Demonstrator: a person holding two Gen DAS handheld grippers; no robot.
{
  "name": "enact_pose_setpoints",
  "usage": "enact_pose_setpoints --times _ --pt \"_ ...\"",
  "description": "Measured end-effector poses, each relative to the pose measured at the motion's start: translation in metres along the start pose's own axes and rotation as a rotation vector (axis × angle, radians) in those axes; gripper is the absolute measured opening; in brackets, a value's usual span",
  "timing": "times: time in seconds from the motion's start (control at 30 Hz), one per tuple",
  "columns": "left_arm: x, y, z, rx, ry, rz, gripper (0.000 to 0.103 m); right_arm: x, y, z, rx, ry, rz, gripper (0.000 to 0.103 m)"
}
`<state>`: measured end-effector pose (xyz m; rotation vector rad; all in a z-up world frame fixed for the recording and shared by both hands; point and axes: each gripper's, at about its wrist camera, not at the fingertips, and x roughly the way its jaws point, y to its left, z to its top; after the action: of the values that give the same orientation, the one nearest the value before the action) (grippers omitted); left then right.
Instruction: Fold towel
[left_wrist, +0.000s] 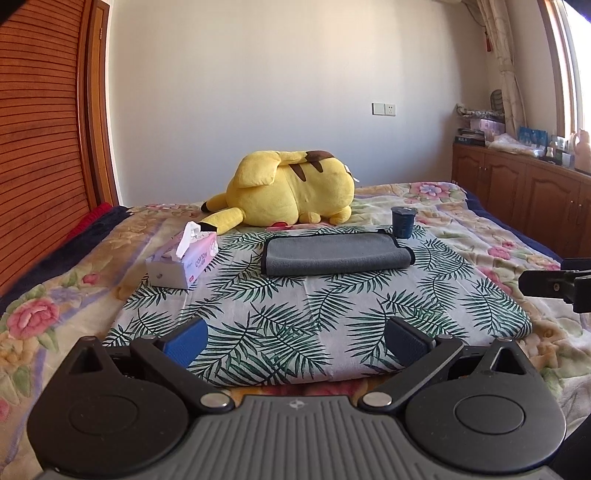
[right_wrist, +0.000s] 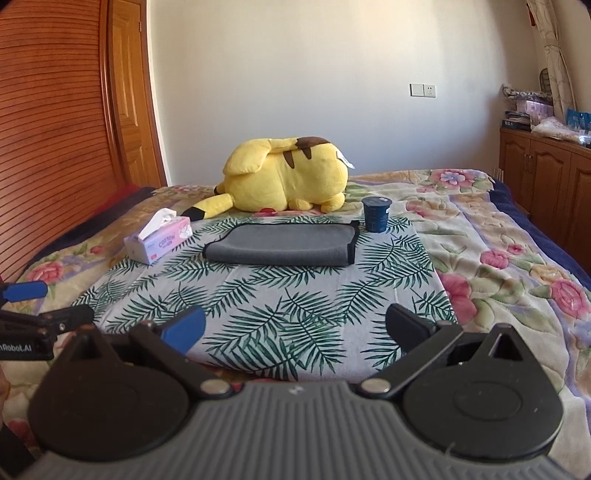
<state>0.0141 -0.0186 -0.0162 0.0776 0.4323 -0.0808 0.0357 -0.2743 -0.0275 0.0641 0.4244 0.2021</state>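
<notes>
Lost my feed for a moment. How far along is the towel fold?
Looks done: the grey towel lies in a folded stack on the leaf-print cloth, between the tissue box and the dark cup. In hand: nothing; left gripper and right gripper are open, short of it. Left: possibly another fold.

Left tongs (left_wrist: 295, 341) spread wide, holding nothing; right tongs (right_wrist: 295, 330) likewise.

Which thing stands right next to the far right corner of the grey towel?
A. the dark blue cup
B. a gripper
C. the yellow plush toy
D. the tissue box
A: the dark blue cup stands upright at the far right corner of the folded grey towel.
</notes>
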Motion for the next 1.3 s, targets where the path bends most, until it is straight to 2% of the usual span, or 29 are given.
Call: enact_pose_setpoints --times 0.63,1.3 --pt "-0.017 0.007 0.007 -0.011 -0.113 0.035 0.087 -0.011 -0.011 0.002 0.041 -0.100 -0.085 0.103" --pt "-0.020 0.008 0.006 -0.019 -0.118 0.035 0.087 -0.014 -0.007 0.001 0.016 -0.123 -0.096 0.103"
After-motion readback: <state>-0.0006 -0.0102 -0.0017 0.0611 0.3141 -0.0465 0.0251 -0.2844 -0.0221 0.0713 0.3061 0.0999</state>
